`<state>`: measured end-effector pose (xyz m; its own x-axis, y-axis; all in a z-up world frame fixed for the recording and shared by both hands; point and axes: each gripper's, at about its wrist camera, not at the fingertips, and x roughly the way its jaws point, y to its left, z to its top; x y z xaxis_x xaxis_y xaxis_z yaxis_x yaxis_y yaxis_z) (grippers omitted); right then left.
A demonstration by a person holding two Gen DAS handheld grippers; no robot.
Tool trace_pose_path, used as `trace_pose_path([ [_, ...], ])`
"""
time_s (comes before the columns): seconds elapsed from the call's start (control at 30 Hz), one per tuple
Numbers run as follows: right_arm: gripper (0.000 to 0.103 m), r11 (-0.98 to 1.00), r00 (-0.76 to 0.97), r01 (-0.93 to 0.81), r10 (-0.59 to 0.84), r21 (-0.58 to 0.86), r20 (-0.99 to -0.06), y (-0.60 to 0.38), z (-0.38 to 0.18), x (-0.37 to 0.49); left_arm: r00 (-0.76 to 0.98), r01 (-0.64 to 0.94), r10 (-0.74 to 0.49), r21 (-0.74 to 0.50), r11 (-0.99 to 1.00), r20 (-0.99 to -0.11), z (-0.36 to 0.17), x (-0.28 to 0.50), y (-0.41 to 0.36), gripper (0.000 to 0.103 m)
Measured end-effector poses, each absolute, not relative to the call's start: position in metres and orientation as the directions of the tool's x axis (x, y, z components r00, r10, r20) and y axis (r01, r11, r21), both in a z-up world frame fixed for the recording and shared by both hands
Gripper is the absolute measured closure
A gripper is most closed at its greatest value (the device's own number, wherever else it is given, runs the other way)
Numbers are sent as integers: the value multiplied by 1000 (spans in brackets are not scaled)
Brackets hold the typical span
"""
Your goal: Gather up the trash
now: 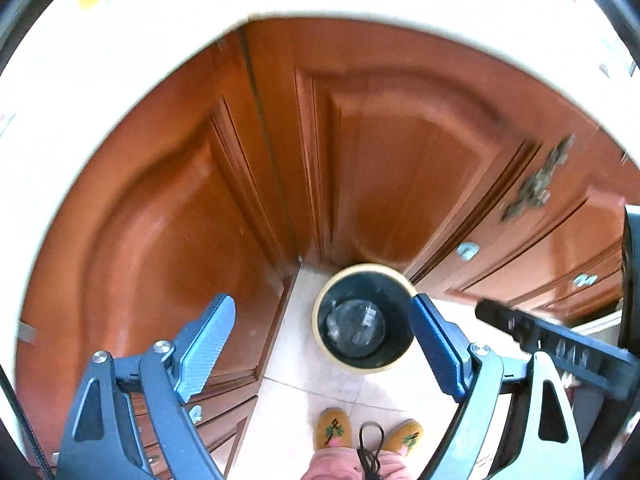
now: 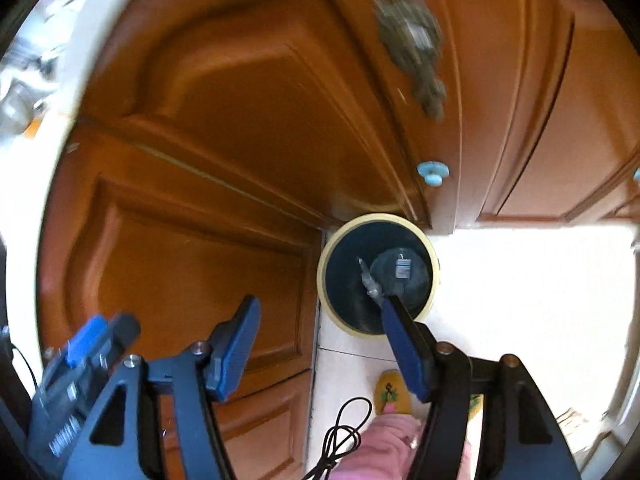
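Trash, a clear bottle [image 2: 396,276] with a small label, lies at the bottom of the round black bin [image 1: 366,316] with a pale rim, standing on the tiled floor [image 1: 292,400] in the corner of the wooden cabinets [image 1: 192,208]. Both left tongs [image 1: 320,346] and right tongs [image 2: 318,350] hang above it, released, jaws spread wide with nothing between them.

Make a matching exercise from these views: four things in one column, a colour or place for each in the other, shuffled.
1. trash bin
2. plastic bottle
3. cabinet knob
4. slippers

A. light blue
B. mustard yellow, on the person's feet
C. on the tile floor by the wooden cabinets
D. lying inside the bin

Pairs: 1-C, 2-D, 3-A, 4-B
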<state>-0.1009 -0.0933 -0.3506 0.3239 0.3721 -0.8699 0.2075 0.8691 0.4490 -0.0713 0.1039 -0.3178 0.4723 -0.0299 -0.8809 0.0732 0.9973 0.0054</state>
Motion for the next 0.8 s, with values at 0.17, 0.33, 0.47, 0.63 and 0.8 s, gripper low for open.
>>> trace_pose_path([
  [0.17,39,897,362,142,347,419,-865,-98,-277,-105,506,84,-39,4,996,-862,-247,-71,99,15],
  [0.33,39,921,443,89,303,378,-843,-102,-192,-113,511,131,-57,12,991,-858,-177,-69,83,15],
  [0.47,39,928,528,83,268,362,-806,-111,-132,-119,539,181,-94,6,983,-837,-123,-65,70,15],
  [0.63,39,946,616,93,191,311,-764,-121,-60,-123,594,232,-160,-23,973,-789,-69,-59,58,7],
  [0.8,39,957,671,122,115,263,-732,-128,-14,-116,645,277,-222,-47,960,-731,-28,-49,50,6],
])
